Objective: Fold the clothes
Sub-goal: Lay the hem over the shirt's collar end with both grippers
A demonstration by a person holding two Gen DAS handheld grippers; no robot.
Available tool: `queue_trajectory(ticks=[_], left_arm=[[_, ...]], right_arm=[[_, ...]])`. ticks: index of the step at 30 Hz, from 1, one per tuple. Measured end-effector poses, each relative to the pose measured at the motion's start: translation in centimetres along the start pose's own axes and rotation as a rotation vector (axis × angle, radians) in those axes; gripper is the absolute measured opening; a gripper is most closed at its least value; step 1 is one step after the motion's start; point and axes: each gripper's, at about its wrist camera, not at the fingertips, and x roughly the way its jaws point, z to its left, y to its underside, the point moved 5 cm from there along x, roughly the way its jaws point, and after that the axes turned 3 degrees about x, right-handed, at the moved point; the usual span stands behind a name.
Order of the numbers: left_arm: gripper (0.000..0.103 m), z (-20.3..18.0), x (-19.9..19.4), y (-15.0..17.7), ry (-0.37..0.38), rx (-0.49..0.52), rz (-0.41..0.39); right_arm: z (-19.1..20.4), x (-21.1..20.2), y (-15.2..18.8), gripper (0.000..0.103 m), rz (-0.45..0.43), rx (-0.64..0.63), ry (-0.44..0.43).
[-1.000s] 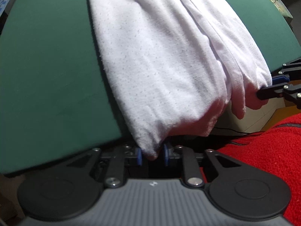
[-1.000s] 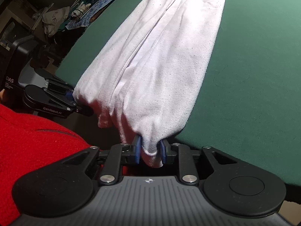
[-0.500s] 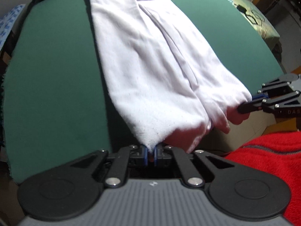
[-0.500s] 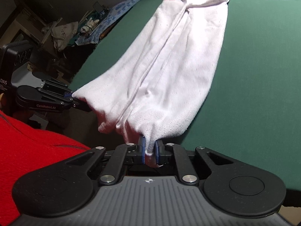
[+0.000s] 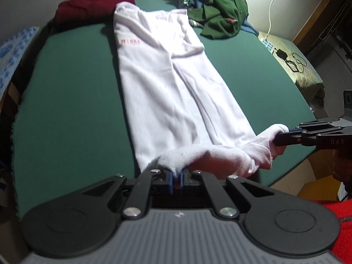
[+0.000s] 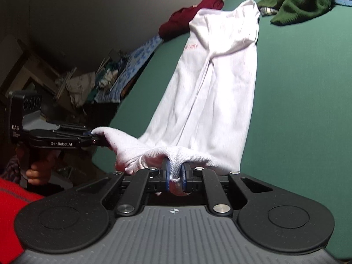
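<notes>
A long white cotton knit garment (image 5: 176, 92) with small red letters near its far end is lying stretched out along the middle of a flat counter covered in dark green cloth (image 5: 66, 101). The garment's far end is resting close to the back edge of the counter. Its near end is lifting off the green cloth and bunching up at the front edge.

The left gripper (image 5: 175, 179) is pinching one near corner of the white garment, with its blue pads (image 5: 169, 180) pressing tight together on the cloth. The right gripper (image 6: 176, 179) is pinching the other near corner, and a thick fold of white cloth is sitting between its blue pads (image 6: 167, 178). In the left view the right gripper (image 5: 283, 140) is showing from the side, with the cloth corner wrapping over its tip. In the right view the left gripper (image 6: 96, 138) is showing from the side too, and a hand (image 6: 38, 171) is gripping its handle.

A folded dark red knit top (image 5: 92, 8) is sitting at the back left, touching the far end of the white garment. A crumpled dark green knit cardigan (image 5: 222, 15) is lying in a heap at the back right, just beside it. A bright red fleece sleeve (image 6: 11, 211) is showing low in the corner.
</notes>
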Motion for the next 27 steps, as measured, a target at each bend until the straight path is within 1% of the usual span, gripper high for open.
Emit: queue_trajectory(ticks=[5,12,16,21,27], left_arm=[[0.0,1.0,2.2,-2.3,-0.05,0.017,-0.003],[0.0,2.5,4.0,-5.7,-0.057,0.003,-0.038],[0.0,3.6,5.4,-7.2,-0.054,-0.013,-0.039],[0.001,4.8,7.6,-8.4,-0.06,-0.032,-0.018],[0.001,5.7,8.8,-9.7,-0.061,-0.045,-0.032]], right_arm=[[-0.1,0.9,-2.9,0.011,-0.046,-0.044,0.074],[-1.2,2.9,-6.2,0.011,-0.106,-0.038,0.123],[-1.7,3.8,-7.6,0.011,-0.132,-0.027,0.14],[-3.0,5.1,-8.9,0.011,-0.136,0.004,0.175],[-4.3,6.7,-10.1,0.011,-0.141,0.037,0.197]])
